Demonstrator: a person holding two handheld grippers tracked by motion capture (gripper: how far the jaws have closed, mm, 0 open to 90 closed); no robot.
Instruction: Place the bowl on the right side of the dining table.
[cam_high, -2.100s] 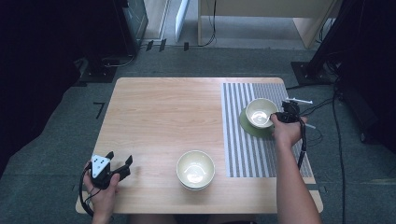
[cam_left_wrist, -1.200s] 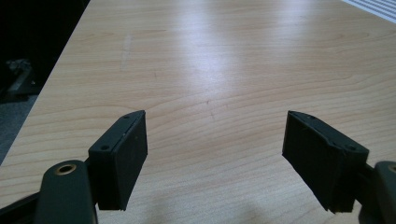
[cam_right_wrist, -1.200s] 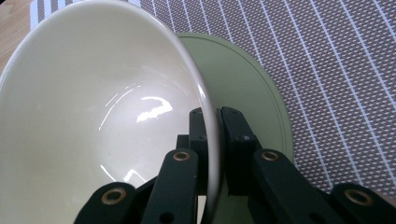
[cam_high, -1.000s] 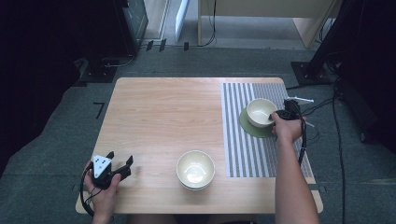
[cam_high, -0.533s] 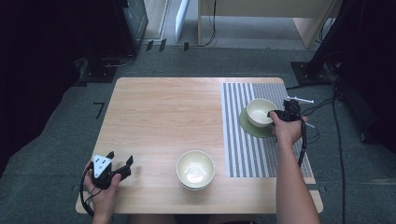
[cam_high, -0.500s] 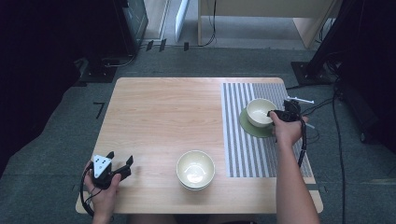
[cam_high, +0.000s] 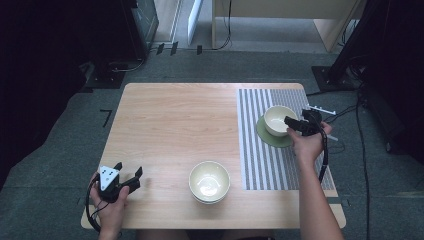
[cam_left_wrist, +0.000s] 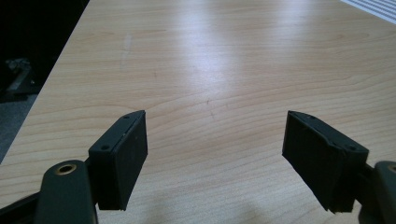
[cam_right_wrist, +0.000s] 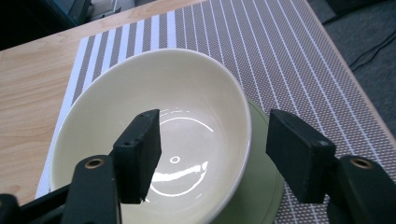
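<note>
A cream bowl (cam_high: 278, 119) (cam_right_wrist: 154, 121) stands on a green saucer (cam_high: 272, 138) (cam_right_wrist: 261, 186) on the striped mat (cam_high: 265, 155) at the table's right. My right gripper (cam_high: 292, 123) (cam_right_wrist: 217, 135) straddles the bowl's near rim, one jaw above the inside and one outside over the saucer. Its jaws have just been opening, and the pads stand off the rim. A second cream bowl (cam_high: 209, 181) sits near the front edge. My left gripper (cam_high: 128, 168) (cam_left_wrist: 215, 144) rests open at the front left corner with only bare wood between its jaws.
The wooden table (cam_high: 175, 125) (cam_left_wrist: 210, 60) spreads bare between the two hands. A white rack-like piece (cam_high: 320, 107) and cables lie off the right edge. Dark furniture legs and carpet surround the table.
The right gripper's jaws have opened off the bowl's rim and the hand has drawn back slightly to the right. The bowl stays on the saucer. The left hand has not moved.
</note>
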